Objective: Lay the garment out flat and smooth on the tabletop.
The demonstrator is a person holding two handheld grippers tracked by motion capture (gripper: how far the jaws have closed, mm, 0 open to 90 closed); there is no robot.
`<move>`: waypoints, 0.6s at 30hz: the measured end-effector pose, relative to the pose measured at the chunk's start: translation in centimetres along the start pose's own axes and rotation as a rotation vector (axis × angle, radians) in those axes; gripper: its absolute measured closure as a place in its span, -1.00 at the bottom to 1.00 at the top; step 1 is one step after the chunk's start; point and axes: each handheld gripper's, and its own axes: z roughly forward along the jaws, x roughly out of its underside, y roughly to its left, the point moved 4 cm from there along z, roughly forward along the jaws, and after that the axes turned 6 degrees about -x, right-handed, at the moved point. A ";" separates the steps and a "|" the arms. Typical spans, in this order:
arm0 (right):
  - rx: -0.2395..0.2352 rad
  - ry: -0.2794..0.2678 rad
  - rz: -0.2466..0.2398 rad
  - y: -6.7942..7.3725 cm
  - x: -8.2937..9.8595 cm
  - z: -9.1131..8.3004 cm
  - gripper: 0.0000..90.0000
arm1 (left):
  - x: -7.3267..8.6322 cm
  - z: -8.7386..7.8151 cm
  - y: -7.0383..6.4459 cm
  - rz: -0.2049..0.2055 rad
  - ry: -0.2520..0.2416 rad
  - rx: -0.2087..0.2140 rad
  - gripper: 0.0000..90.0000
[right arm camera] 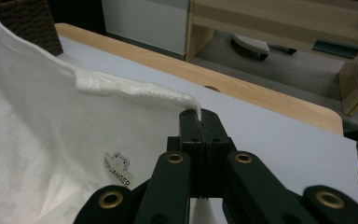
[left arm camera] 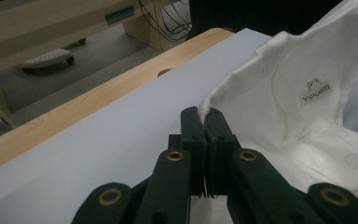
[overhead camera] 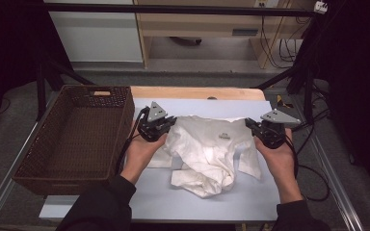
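While the white garment (overhead camera: pixel 207 149) is lying rumpled on the grey mat (overhead camera: pixel 250 197), I am pinching its top edge with both the left gripper (overhead camera: pixel 166 126) and the right gripper (overhead camera: pixel 255 129), jaws clamped on cloth. Spreading is barely starting; the wicker basket (overhead camera: pixel 77 139) is waiting. Lower folds are hiding the hem.

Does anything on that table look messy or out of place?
Only the white garment: it lies crumpled, its lower part bunched into folds, while both grippers pinch its top edge. The brown basket overhangs the table's left edge a bit.
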 end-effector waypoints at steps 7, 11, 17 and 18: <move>0.011 0.010 -0.021 0.3 -0.2 0.4 0.99 | 0.1 0.0 0.0 0.025 0.010 -0.004 0.97; 0.023 0.007 -0.016 -0.1 -0.4 0.2 0.99 | -0.1 0.3 -0.3 0.035 0.013 -0.004 0.97; 0.050 0.000 -0.046 -0.6 -1.6 -1.2 0.99 | -1.4 0.6 -1.0 0.043 0.004 0.007 0.97; 0.057 -0.003 -0.051 -0.8 -2.0 -1.5 0.99 | -1.8 0.5 -1.1 0.048 -0.001 0.005 0.97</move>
